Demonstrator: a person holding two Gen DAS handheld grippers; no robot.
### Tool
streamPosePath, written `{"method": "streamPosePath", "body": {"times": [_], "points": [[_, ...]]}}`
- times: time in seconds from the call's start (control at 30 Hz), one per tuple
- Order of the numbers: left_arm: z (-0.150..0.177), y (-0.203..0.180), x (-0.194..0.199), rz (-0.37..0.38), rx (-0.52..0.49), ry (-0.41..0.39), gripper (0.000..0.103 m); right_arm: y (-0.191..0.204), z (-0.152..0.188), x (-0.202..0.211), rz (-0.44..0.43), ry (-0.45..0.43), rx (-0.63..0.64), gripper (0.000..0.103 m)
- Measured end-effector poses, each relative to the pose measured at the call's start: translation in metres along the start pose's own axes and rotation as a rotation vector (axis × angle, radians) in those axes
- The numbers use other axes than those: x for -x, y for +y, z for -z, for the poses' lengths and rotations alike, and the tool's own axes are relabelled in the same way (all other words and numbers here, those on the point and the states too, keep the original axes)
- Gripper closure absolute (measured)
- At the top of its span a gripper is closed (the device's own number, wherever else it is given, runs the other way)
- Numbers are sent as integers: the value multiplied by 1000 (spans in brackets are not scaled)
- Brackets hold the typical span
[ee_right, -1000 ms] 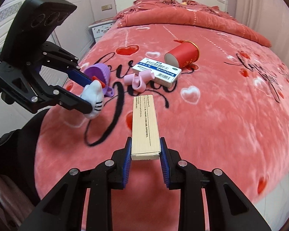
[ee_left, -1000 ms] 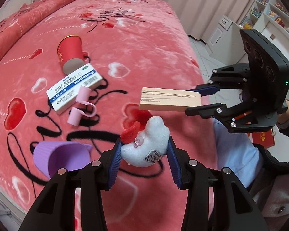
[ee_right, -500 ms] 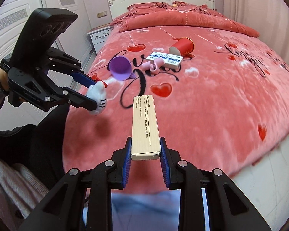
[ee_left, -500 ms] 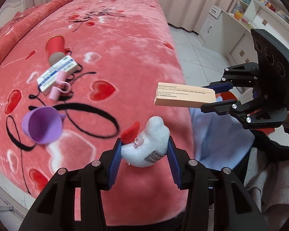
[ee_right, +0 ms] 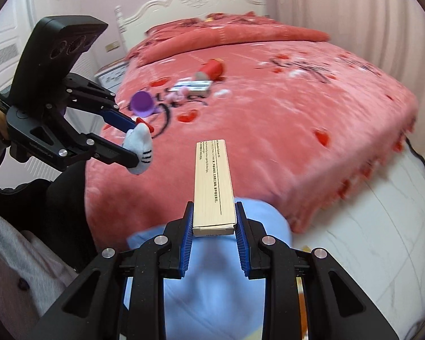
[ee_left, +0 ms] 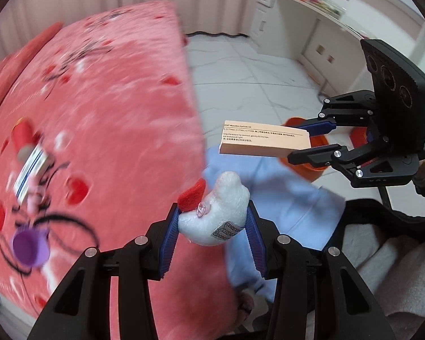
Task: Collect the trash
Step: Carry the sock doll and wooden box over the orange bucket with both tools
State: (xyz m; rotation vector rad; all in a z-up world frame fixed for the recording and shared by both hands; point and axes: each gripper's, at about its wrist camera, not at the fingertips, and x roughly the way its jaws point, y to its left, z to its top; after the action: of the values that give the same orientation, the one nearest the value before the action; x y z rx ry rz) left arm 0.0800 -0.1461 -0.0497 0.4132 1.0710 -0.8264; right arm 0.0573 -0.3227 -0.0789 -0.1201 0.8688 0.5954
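Note:
My left gripper (ee_left: 212,223) is shut on a small white plush toy (ee_left: 216,212) with a red bow, held off the bed's edge above a pale blue trouser leg. My right gripper (ee_right: 213,221) is shut on a long tan cardboard box (ee_right: 213,181) with printed text, which sticks forward. Each gripper shows in the other's view: the right gripper (ee_left: 311,141) with the box (ee_left: 265,142) at right, the left gripper (ee_right: 130,138) with the toy (ee_right: 140,150) at left. Behind the box stands an orange bin (ee_left: 311,164) on the floor.
On the red heart-patterned bed (ee_right: 269,107) lie a red paper cup (ee_right: 211,69), a white and blue medicine box (ee_right: 191,86), a pink item (ee_right: 175,94) and a purple cup (ee_right: 141,103). White tiled floor (ee_left: 255,79) and white cabinets (ee_left: 311,28) lie beyond. A person's legs sit below both grippers.
Both grippers have pulled back off the bed and swung toward the floor side, still holding the toy and the box. The bed items now look farther away and the orange bin has come into view.

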Motion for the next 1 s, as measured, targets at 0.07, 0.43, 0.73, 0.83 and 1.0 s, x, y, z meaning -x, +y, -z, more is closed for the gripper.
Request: {"method": "streamPosePath", "body": {"times": [0.07,0.43,0.73,0.83,1.0], "points": [[-13,-13,-7,13,-37,0,56,-14,13,15,30,-7,-33,75],[-91,-97,-64,145,-255,26,56,-90,93,90,203,-34,-243,75],[-133,-161,-115,255,-383,72,56,-140,156,128,314,-26,-389,75],[-144,-180,-132,286,-417,86,56,-154,175,136,340,-24,-433,75],[-159,-199,-162,339,-432,111,56,-177,210,144,379,-13,-523,75]]}}
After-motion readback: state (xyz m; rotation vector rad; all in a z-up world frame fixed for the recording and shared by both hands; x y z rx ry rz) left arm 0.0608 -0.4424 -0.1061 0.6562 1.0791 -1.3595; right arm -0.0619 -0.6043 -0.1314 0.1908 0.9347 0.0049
